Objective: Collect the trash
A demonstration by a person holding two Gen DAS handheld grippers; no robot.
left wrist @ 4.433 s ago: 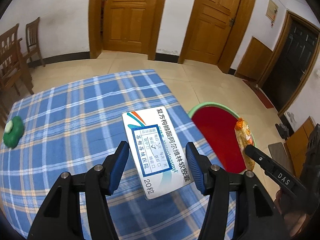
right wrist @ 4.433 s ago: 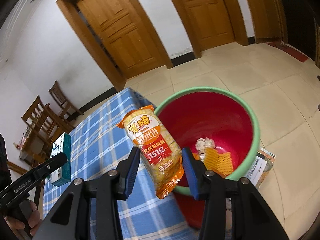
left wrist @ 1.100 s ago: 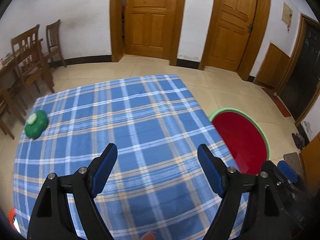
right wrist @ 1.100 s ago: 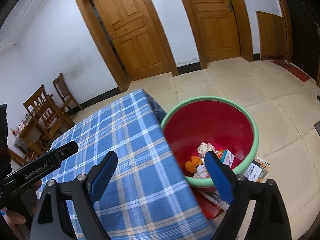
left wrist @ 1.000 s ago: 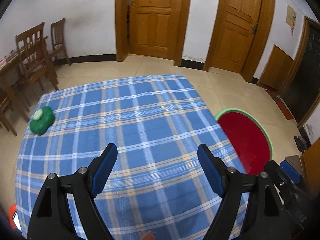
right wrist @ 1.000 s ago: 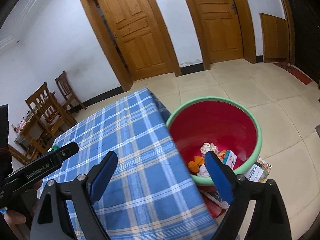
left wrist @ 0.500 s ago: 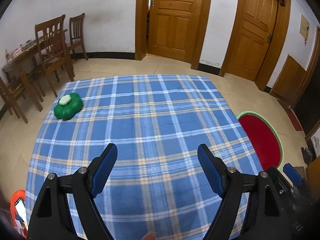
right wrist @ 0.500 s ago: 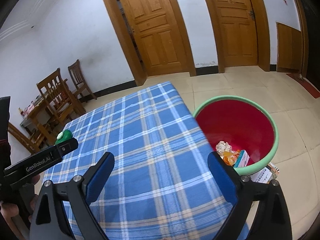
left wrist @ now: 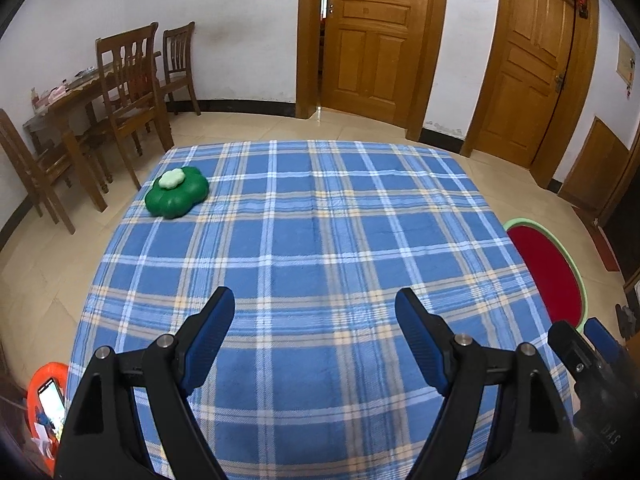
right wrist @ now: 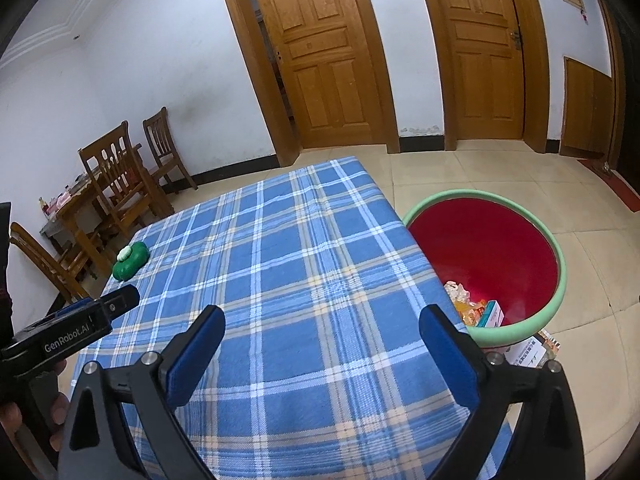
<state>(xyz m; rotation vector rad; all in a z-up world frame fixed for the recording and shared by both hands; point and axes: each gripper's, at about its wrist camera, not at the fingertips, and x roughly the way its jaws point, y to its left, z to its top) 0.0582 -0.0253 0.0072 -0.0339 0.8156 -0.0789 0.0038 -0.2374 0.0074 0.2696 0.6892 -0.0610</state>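
Observation:
A red bin with a green rim [right wrist: 516, 248] stands on the floor at the table's right edge; it also shows in the left wrist view [left wrist: 560, 276]. Inside lie a white medicine box [right wrist: 493, 315], an orange snack wrapper [right wrist: 472, 307] and crumpled paper [right wrist: 456, 290]. A green flower-shaped object [left wrist: 177, 197] sits at the table's far left corner, also in the right wrist view [right wrist: 130, 261]. My left gripper [left wrist: 316, 322] is open and empty above the near side of the blue plaid table [left wrist: 312, 240]. My right gripper [right wrist: 322, 338] is open and empty above the table's near right part.
Wooden chairs [left wrist: 128, 92] and a wooden table [left wrist: 60, 108] stand at the far left. Wooden doors [left wrist: 372, 40] line the back wall. An orange holder with a phone [left wrist: 48, 404] is at the near left. Paper packets [right wrist: 532, 348] lie on the floor beside the bin.
Both grippers earlier held a medicine box and a snack packet; these now lie in the bin. Over the last second both open grippers pulled back and leftward, away from the bin.

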